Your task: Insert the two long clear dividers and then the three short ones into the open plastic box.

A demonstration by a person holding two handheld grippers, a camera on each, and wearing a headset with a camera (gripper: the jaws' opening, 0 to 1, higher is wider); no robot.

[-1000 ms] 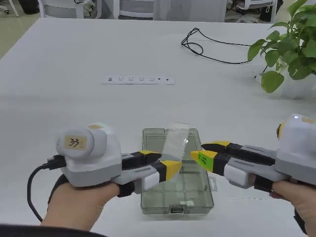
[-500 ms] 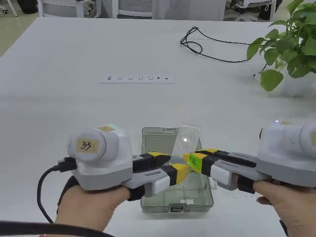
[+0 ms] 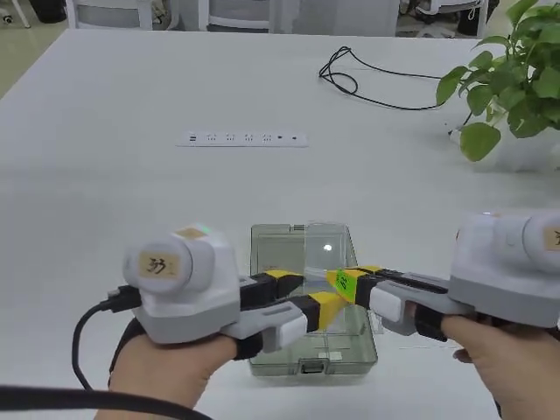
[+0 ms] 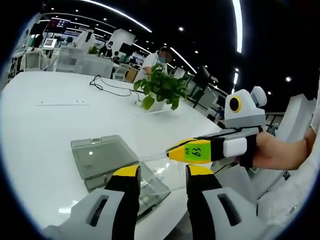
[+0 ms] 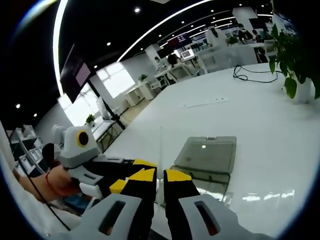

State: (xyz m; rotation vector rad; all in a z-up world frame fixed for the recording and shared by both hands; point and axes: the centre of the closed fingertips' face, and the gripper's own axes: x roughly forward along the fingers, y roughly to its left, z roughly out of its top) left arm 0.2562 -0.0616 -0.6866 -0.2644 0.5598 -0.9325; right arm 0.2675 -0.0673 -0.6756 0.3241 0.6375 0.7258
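Hanging roughly upright over the open plastic box (image 3: 343, 367), a clear divider (image 3: 320, 252) is being pinched at its lower part by the right gripper (image 3: 343, 278). In the right gripper view its jaws are pressing almost together on the sheet, which shows there edge-on as a thin line. Whether this is a long or a short piece cannot be told.

The left gripper (image 4: 163, 170) is waiting just beside it with jaws spread and nothing between them, tips pointing at the right gripper over the box.

The box is sitting close to the near edge of the desk, about midway along it, with its lid (image 3: 273, 238) lying flat toward the far edge. Faint lines are showing inside it. They may be slots or dividers already seated; this cannot be told.

Judgement on the step: the divider is being brought to its slot and is not yet seated. To do it well:
- both ends should be lined up with matching grooves in the opposite walls before going down
- the sheet should be lowered level, not one end first
- the left jaws could steady the free edge or brace a wall
- clear plastic likely flexes and slips, so light pressure near the bottom edge

Farther out, a power strip (image 3: 242, 139) is lying mid-desk, a cable (image 3: 367, 83) near the far edge, and a plant (image 3: 507, 79) toward the far right corner.
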